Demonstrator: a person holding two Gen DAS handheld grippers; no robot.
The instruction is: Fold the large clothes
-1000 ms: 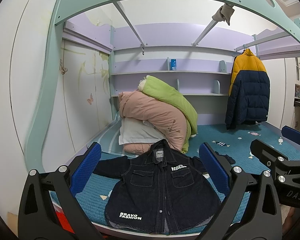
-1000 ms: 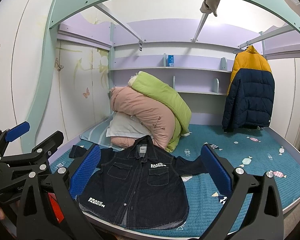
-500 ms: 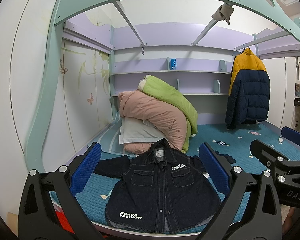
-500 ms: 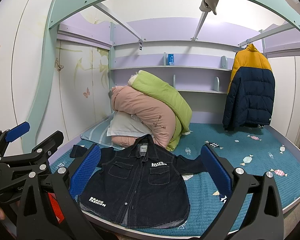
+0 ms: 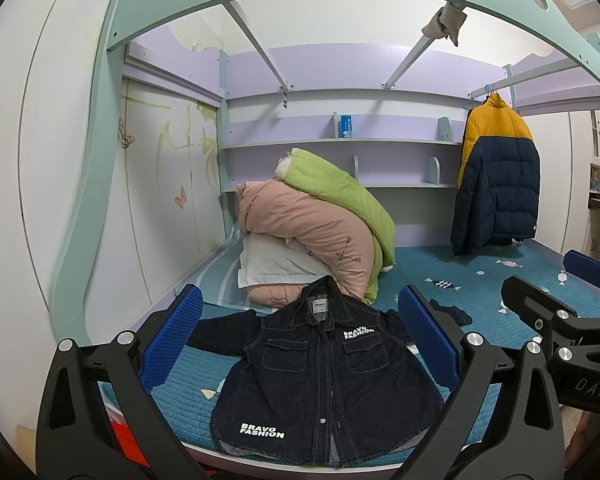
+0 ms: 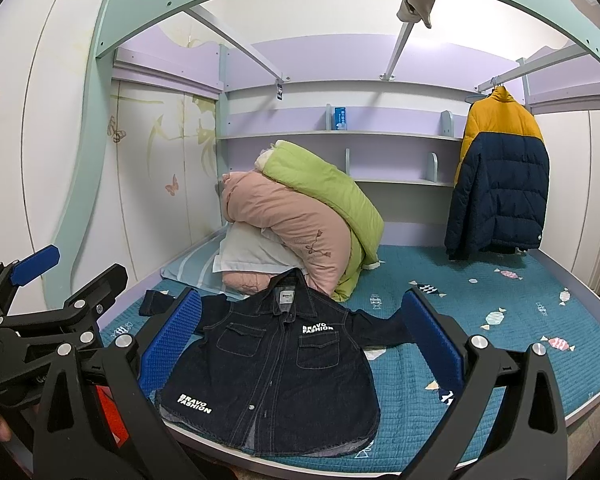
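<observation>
A dark denim jacket (image 5: 324, 376) with white "BRAVO FASHION" lettering lies flat, front up, on the teal bed cover, sleeves spread to both sides, hem at the bed's near edge. In the right wrist view the same jacket (image 6: 272, 364) sits low and centre. My left gripper (image 5: 300, 340) hovers in front of the bed, open, with nothing between its blue pads. Likewise open and empty, my right gripper (image 6: 300, 340) is held short of the bed. Each gripper shows at the side of the other's view, the right gripper (image 5: 572, 304) and the left gripper (image 6: 48, 312).
Rolled pink and green quilts (image 5: 316, 228) and a white pillow (image 5: 276, 268) are piled behind the jacket's collar. A yellow and navy puffer coat (image 5: 496, 176) hangs at the back right. The bed cover (image 6: 480, 304) lies bare to the right. A green frame arches overhead.
</observation>
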